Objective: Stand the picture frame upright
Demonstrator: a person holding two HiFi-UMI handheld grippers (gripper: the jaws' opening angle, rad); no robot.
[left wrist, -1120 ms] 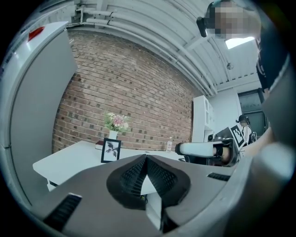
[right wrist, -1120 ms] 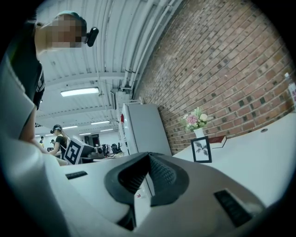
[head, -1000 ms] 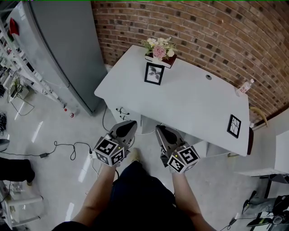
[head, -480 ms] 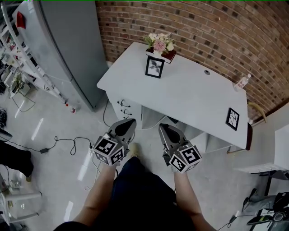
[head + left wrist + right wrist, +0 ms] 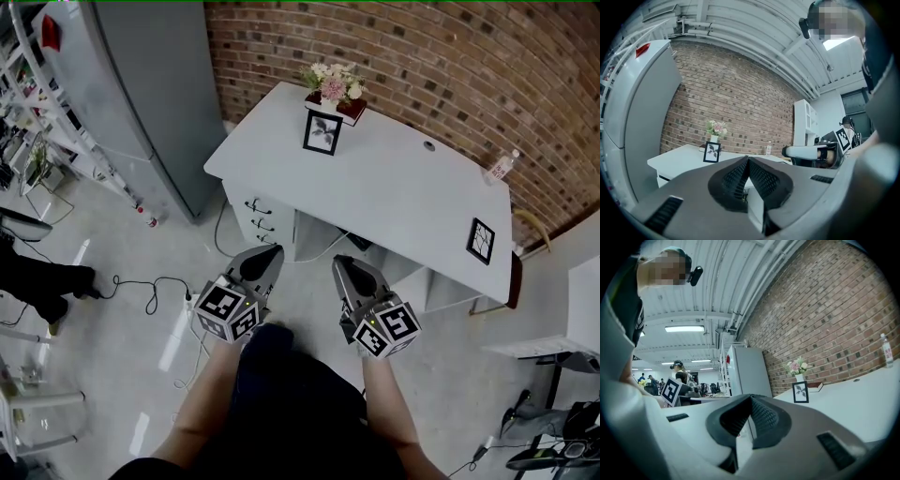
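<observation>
Head view: approach step, hands short of the table [image 5: 403,202]. Left tongs [image 5: 266,258] and right tongs [image 5: 342,266] are clamped shut, empty. The flat picture frame [image 5: 482,242] lies at the table's right end; next, reach there and open. Gripper views catch only the upright frame [image 5: 800,392].

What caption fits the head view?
Shut left claw and shut right claw face a white desk: upright black picture frame, flat black picture frame.

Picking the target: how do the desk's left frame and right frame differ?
The left frame stands upright; the right frame seems to lie flat. The left frame sits beside the flowers at the wall; the right frame is near the front edge of the desk. Both are black-bordered.
</observation>
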